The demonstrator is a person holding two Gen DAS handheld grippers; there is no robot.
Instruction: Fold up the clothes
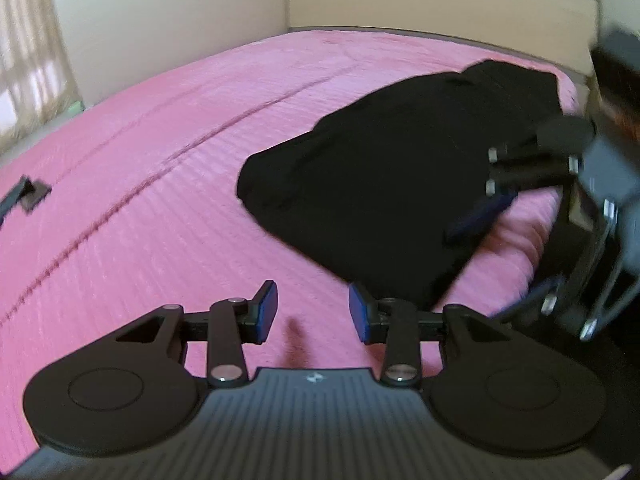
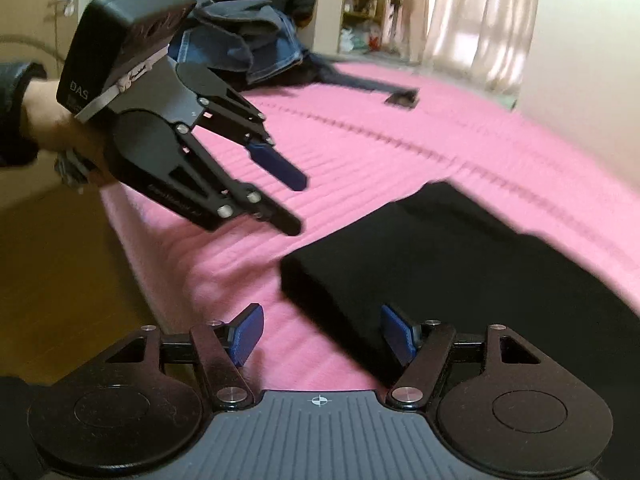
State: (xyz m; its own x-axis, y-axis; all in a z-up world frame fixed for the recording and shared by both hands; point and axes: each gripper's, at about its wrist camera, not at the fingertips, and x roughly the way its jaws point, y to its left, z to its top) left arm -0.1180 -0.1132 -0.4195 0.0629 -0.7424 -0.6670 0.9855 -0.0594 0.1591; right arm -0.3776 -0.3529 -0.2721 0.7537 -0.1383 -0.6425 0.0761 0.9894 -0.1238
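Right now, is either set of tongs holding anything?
No. Left tongs and right tongs are both open and empty; the black garment lies free on the pink bedspread.

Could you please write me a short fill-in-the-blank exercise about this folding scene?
1. The black garment lies on a bedspread coloured ____.
2. The jaws of both the left gripper and the right gripper stand ____.
3. The pile of jeans at the far end of the bed is ____ in colour.

Missing words: pink; open; blue
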